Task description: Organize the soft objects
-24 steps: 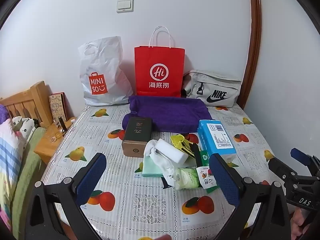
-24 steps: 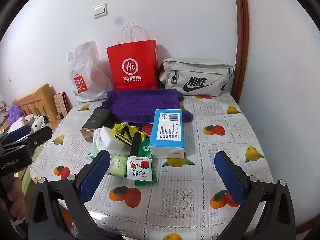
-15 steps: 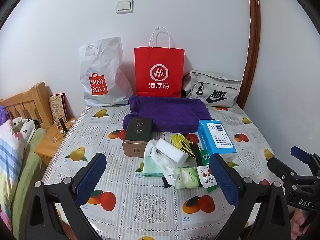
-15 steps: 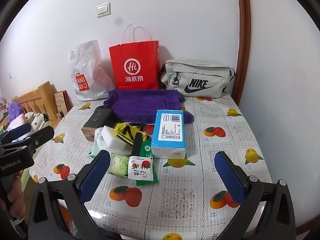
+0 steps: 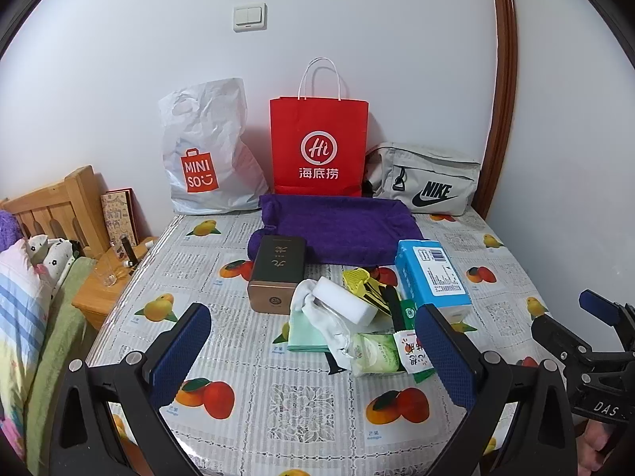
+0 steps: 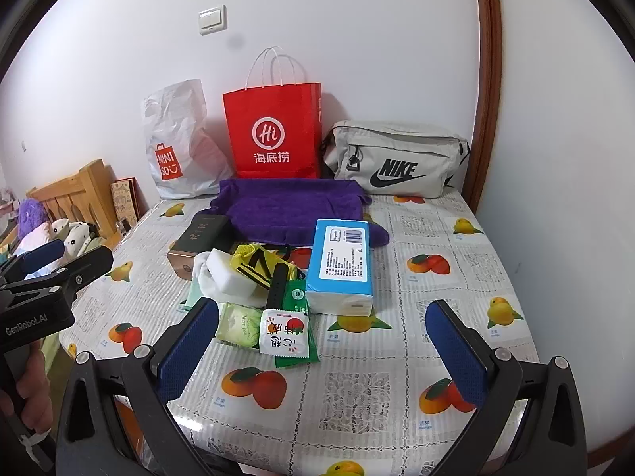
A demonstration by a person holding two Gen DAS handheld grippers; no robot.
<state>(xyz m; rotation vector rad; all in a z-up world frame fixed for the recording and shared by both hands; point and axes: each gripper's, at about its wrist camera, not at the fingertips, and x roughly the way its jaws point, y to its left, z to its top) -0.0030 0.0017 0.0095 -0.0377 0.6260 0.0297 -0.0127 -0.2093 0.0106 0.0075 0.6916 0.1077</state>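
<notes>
The soft objects sit heaped mid-worktop: a white sock (image 5: 317, 309) draped under a white sponge block (image 5: 344, 304), wet-wipe packs (image 5: 377, 353) in front, the blue tissue pack (image 6: 342, 265) just beside, a purple towel (image 5: 341, 230) behind. Because they overlap, pulling one could drag or scatter its neighbours. Both the left hand-held gripper (image 5: 313, 353) and right hand-held gripper (image 6: 323, 349) hover empty, jaws spread wide, so a loose pinch may snag two things.

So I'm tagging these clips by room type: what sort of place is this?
Most likely a bedroom in a home. A wooden headboard with pillows and bedding stands left of the table, which has a fruit-print cover, and a small bedside stand sits between them.
</notes>
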